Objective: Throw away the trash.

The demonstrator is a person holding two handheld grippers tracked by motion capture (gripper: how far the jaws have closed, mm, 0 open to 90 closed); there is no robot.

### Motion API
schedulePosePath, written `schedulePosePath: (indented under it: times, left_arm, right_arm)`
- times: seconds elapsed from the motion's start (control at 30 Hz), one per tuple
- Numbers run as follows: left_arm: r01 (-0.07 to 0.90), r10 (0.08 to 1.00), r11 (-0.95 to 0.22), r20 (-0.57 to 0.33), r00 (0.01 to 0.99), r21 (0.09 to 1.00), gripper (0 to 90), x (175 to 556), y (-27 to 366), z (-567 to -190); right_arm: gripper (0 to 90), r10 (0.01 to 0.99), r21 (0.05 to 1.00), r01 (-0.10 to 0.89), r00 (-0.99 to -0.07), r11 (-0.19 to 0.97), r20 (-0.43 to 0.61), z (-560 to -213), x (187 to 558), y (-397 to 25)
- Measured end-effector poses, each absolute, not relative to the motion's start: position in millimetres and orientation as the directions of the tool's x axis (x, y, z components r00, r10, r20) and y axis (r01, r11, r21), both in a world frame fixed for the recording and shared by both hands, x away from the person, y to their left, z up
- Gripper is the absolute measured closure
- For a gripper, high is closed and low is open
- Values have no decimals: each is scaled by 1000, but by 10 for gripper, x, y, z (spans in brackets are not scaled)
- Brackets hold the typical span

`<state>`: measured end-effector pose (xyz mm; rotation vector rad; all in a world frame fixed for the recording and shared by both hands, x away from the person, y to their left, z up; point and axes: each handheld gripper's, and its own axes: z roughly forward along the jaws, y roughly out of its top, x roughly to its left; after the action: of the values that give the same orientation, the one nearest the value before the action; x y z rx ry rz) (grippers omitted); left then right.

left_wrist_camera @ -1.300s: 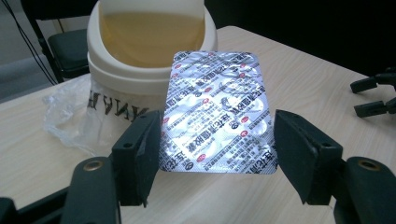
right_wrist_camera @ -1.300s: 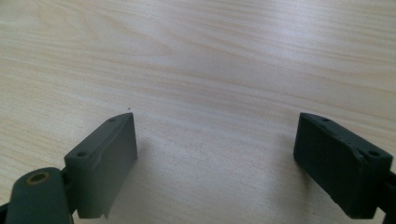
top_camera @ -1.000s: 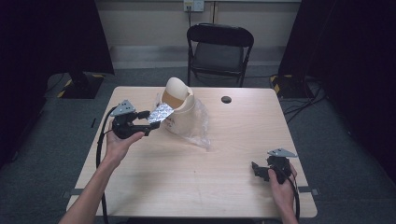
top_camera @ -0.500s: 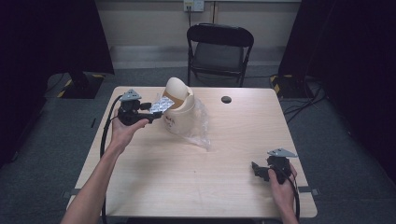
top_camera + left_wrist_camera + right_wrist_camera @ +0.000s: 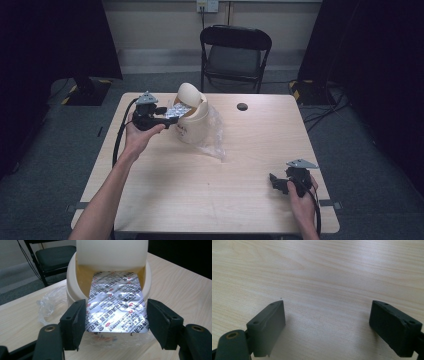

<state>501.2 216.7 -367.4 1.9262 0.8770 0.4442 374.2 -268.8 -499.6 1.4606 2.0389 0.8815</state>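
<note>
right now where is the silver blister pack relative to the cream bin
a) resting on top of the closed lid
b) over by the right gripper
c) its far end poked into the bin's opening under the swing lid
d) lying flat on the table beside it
c: in the left gripper view the blister pack runs between the left gripper's parted jaws, its far end inside the cream bin beneath the swing lid.

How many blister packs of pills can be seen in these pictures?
1. The blister pack lies half inside the mouth of the cream bin, between the open jaws of the left gripper. More may be hidden inside the bin.
</note>
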Motion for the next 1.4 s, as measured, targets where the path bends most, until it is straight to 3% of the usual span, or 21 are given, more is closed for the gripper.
schedulePosePath:
  times: [0.87,1.4]
  left_arm:
    - [388,735,-287,-59,676,876,349,5271,1927,-3621]
    - [434,741,-324,-60,669,841,358,5470,1723,-3716]
  right_arm:
    - [127,949,735,641,-316,223,-12,-4996,3742,-2687]
    - [126,949,735,641,-315,222,-12,-4996,3741,-2686]
